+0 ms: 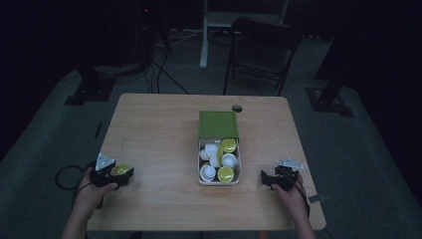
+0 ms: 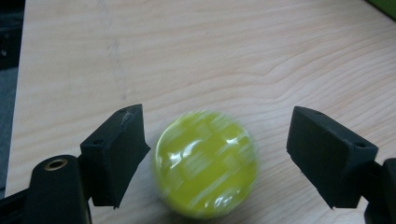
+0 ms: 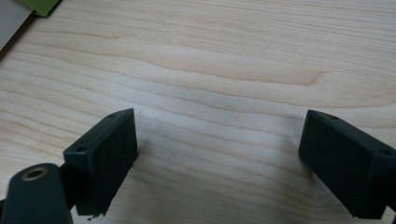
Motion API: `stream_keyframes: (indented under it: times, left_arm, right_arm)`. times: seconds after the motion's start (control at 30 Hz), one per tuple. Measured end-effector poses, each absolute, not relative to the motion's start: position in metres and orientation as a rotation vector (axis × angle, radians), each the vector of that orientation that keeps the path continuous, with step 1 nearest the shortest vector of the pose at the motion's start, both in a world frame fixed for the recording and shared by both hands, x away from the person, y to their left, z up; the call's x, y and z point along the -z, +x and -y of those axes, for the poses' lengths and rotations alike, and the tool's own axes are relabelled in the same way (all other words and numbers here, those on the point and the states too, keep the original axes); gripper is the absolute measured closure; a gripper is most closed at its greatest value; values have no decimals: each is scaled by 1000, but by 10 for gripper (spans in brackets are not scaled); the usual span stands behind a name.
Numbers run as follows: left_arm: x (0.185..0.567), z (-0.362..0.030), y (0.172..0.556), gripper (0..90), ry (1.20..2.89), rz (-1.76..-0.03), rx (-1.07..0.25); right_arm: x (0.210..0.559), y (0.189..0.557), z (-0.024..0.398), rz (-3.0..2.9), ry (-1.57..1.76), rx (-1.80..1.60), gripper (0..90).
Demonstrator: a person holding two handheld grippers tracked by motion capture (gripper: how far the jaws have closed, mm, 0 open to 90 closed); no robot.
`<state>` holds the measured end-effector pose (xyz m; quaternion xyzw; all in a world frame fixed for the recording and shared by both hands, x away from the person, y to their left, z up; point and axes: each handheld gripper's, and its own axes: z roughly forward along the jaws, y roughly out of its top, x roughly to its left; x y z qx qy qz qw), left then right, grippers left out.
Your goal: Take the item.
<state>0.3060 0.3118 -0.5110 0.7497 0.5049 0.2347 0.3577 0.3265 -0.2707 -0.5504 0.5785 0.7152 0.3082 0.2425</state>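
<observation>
My left claw [image 2: 217, 158] stands wide around a blurred yellow-green ball [image 2: 205, 163] on the table [image 2: 210, 56]; I should centre it before closing, right claw [image 3: 217, 158] wide and empty.

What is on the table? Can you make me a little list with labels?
table: light wood table
box: white box with a green lid swung open behind it
in the box: white and yellow-green cups, jumbled
left gripper: jaws open, a blurred yellow-green cup between them, not clamped
right gripper: jaws open, bare wood between them
behind the table: a dark folding chair
</observation>
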Motion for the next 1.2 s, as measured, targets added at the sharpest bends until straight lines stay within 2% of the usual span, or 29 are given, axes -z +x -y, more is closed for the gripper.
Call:
stream_keyframes:
  times: [0.43,0.73,1.2]
  left_arm:
    - [503,-283,310,194,1995,-1125,-548]
    - [506,-272,311,194,2004,-1080,-506]
    - [505,-241,310,194,2038,-917,-428]
  right_arm:
    - [550,327,271,-1955,1581,-842,112]
    - [550,327,271,-1955,1581,-842,111]
    - [550,327,271,-1955,1582,-843,112]
